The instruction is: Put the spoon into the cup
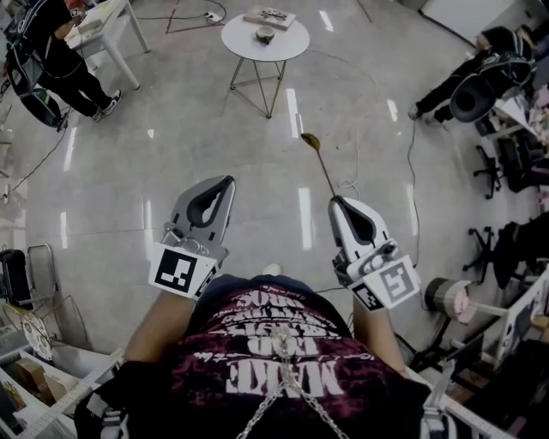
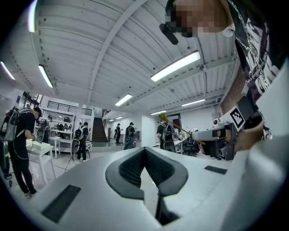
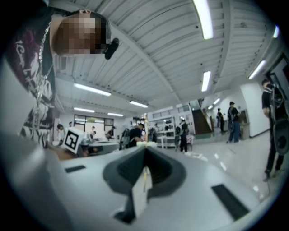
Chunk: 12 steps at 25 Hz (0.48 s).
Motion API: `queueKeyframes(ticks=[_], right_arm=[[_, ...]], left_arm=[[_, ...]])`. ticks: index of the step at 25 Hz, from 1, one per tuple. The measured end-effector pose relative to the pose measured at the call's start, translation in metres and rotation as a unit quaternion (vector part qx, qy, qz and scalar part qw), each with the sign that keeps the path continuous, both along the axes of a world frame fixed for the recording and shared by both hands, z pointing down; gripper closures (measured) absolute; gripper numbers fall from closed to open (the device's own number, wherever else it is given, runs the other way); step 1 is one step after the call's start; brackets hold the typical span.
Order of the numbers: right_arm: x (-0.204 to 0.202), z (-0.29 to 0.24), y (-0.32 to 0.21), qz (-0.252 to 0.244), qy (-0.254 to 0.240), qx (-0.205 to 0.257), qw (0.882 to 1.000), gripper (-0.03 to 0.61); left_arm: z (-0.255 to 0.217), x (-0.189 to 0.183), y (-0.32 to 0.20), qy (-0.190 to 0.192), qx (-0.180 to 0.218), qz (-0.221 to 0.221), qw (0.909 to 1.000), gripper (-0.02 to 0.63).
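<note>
From the head view I judged the task to be at the carry stage. The right gripper [image 1: 338, 203] was clamped on the handle of the spoon [image 1: 320, 163], whose brownish bowl pointed ahead over bare floor. The cup [image 1: 265, 34] sat near the middle of the round white desk [image 1: 292, 47], well apart from me, with a flat book [image 1: 269, 16] by the desk's far edge. The left gripper [image 1: 225, 185] hung beside the right one, closed on nothing. As I read it, the next move called for walking up to the desk's near edge, then lifting the spoon over the cup's rim and tipping it bowl-down before letting go. The long handle would make the tip swing, so a slow approach seemed wise. The left gripper view showed the left gripper [image 2: 145, 155] with its dark pads pressed together and empty. It also showed, side-on, the right gripper [image 2: 216, 136] with the spoon [image 2: 163, 118] jutting out, an angle the head view lacked. Neither desk nor cup appeared there. The right gripper view showed the right gripper [image 3: 145, 156] pinching the thin spoon [image 3: 145, 178] handle between its pads, the grip itself, which the head view only hinted at. The cup did not show there.
</note>
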State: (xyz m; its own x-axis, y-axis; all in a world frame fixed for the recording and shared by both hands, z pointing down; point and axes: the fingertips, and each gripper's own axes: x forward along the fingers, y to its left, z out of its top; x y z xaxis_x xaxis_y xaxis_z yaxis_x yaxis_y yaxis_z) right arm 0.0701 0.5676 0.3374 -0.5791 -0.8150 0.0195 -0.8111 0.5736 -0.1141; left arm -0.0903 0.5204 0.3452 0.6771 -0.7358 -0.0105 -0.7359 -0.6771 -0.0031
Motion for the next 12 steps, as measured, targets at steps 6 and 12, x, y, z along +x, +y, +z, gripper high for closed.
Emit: queueKeyframes(ticks=[6,12], right_arm=[[0.023,0.004,0.001,-0.008,-0.007,-0.002,1.0,0.541],[0.048,0.01,0.001,-0.008,-0.018,-0.004,1.0,0.541]], left_arm=[[-0.004,0.022,0.0,0.002,0.001,-0.009,1.0,0.586],[0.0,0.041,0.002,-0.01,-0.001,-0.016,0.9998,0.586]])
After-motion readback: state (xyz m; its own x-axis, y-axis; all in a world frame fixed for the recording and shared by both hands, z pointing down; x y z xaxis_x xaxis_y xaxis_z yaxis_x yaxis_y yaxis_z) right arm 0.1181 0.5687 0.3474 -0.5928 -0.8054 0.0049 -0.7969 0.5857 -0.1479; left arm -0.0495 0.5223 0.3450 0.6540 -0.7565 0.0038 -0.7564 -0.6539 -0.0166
